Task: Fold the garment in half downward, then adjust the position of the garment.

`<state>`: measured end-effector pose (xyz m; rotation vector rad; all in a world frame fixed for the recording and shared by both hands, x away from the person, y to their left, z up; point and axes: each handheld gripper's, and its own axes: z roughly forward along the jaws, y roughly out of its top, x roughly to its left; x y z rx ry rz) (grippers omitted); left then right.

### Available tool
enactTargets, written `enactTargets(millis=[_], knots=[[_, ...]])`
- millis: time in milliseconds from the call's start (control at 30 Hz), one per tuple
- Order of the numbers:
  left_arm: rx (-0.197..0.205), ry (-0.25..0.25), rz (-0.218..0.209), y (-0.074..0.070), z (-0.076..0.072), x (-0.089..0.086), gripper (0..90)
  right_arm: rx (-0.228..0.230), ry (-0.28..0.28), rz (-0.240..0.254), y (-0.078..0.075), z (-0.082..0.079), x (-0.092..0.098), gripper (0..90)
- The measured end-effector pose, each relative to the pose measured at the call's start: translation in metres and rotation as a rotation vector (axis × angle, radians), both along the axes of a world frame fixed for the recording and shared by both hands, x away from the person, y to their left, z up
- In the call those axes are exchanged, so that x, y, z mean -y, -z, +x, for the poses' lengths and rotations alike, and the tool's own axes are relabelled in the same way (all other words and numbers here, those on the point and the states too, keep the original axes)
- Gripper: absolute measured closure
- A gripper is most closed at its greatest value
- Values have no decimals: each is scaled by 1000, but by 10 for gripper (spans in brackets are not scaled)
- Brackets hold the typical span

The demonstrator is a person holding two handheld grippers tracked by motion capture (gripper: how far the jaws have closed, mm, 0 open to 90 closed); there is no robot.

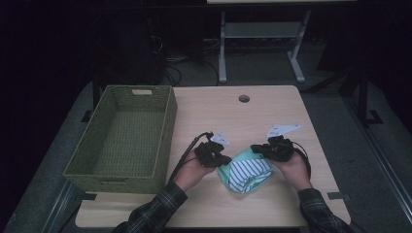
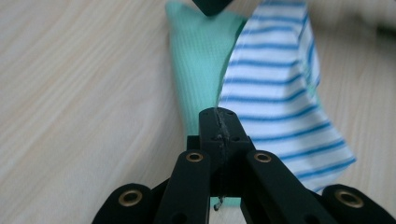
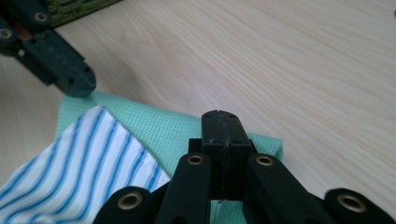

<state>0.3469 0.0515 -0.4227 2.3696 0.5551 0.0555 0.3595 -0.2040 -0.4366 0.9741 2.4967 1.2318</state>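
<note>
A mint green cloth (image 1: 241, 156) lies folded on the wooden table (image 1: 252, 116) with a white cloth with blue stripes (image 1: 248, 174) bunched on top of it. My left gripper (image 1: 224, 159) sits at the cloth's left edge, my right gripper (image 1: 255, 148) at its far right edge. In the left gripper view the jaws (image 2: 219, 122) are pressed together over the seam between green cloth (image 2: 196, 70) and striped cloth (image 2: 275, 84). The right gripper (image 3: 220, 126) is also shut, its tip at the green cloth's (image 3: 159, 126) far edge. Whether fabric is pinched is hidden.
A deep green woven basket (image 1: 167, 131) stands at the table's left side, its inside bare. A round cable hole (image 1: 244, 98) sits near the far edge. Bare tabletop stretches behind the cloths. Beyond the table stands a grey desk frame (image 1: 222, 48) on a dark floor.
</note>
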Motion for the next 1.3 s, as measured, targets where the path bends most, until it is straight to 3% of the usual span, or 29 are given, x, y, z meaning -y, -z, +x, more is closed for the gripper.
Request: enactTargets(millis=[67,133,300,367,500,700,867,1133,1300], knots=[[6,3,50,7,2,-1,896,-18,5,-15,5,5,-4,897],[-25,-5,51,15,3,0,896,-35,9,-32,12,8,-5,897],[-34,1,122,28,6,3,896,-72,17,-71,27,13,-6,897],[-37,-2,109,30,7,2,896,-85,16,-66,30,13,-5,897],[-7,-8,131,29,7,2,895,-81,16,-68,30,12,-5,897],[-18,-29,69,19,7,-5,885,-54,30,-49,21,8,5,897],[-47,-14,-21,7,-9,-9,895,-58,63,-58,20,5,20,897],[-106,71,-6,18,-42,-3,894,-81,77,-81,28,1,33,897],[-105,87,36,26,-44,4,894,-87,65,-88,31,-3,33,897]])
